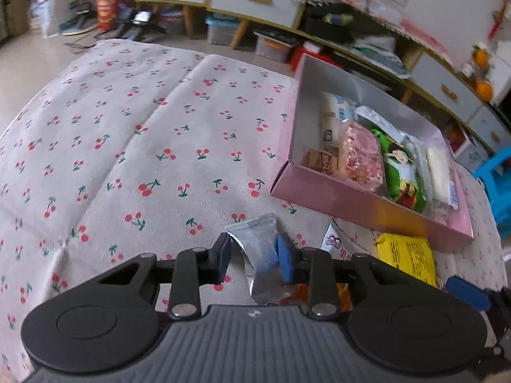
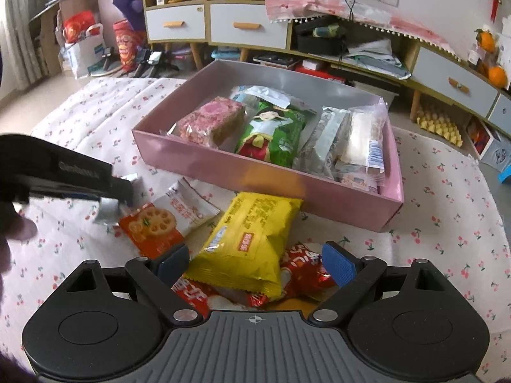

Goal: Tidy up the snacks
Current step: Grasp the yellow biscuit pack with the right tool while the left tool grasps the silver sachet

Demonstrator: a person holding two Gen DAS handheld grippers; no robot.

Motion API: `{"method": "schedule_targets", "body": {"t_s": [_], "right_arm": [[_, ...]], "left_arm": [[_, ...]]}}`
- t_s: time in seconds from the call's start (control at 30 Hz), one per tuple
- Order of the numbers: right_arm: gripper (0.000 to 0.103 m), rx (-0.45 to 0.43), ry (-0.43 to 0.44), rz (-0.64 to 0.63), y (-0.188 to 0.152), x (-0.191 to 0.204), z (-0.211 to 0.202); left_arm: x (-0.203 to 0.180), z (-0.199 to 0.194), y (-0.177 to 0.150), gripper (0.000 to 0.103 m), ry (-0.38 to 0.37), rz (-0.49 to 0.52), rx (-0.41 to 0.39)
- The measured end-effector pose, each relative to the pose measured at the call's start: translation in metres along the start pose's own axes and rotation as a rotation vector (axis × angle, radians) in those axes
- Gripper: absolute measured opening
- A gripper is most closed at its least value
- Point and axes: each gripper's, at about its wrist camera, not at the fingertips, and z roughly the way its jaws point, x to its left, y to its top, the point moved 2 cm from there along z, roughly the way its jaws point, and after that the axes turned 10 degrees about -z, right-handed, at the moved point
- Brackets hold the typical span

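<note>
My left gripper [image 1: 254,249] is shut on a small silver snack packet [image 1: 260,255], which stands between the pads just above the cherry-print cloth. The right wrist view shows that left gripper [image 2: 124,191] from the side, with the silver packet [image 2: 107,214] sticking out below it. My right gripper [image 2: 257,255] is open, its fingers either side of a yellow packet [image 2: 252,223] that lies on a red packet [image 2: 303,268]. An orange-and-white packet [image 2: 159,223] lies to their left. The pink box [image 2: 223,166] behind them holds several snacks; it also sits right of my left gripper [image 1: 351,198].
A cherry-print cloth [image 1: 127,127] covers the surface, bare to the left of the box. Low cabinets with drawers [image 2: 249,28] line the back wall, with bags and bins on the floor. A blue stool [image 1: 498,178] stands at the far right.
</note>
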Motion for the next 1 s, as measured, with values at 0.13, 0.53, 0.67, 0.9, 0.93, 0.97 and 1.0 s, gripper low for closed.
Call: {"method": "schedule_targets", "body": {"t_s": [0.13,0.53,0.67,0.9,0.93,0.97,1.0], "right_arm": [[0.092,0.005,0.021,-0.006,-0.005,-0.008,-0.003],[0.092,-0.019,0.094,0.047,-0.005,-0.018,-0.016],[0.089,-0.018,0.077,0.004,-0.002,-0.005,-0.012],[0.08,-0.007,0.025,-0.046,-0.001,0.004,-0.005],[0.076,-0.007,0.021,-0.04,-0.001,0.002,-0.005],[0.074,-0.007,0.019,-0.033,-0.001,0.001,-0.005],[0.069,-0.008,0.018,-0.027,0.0,-0.001,-0.004]], "left_arm": [[0.003,0.001,0.004,0.027,-0.03,0.092,0.031],[0.006,-0.006,0.006,0.046,-0.011,0.135,0.013],[0.001,-0.004,0.0,0.046,0.018,0.162,0.006],[-0.005,-0.003,-0.009,0.04,0.08,0.221,-0.005],[-0.005,-0.003,-0.009,0.036,0.08,0.222,-0.005],[-0.005,-0.003,-0.008,0.035,0.082,0.222,-0.005],[-0.004,-0.004,-0.008,0.033,0.083,0.222,-0.005]]}}
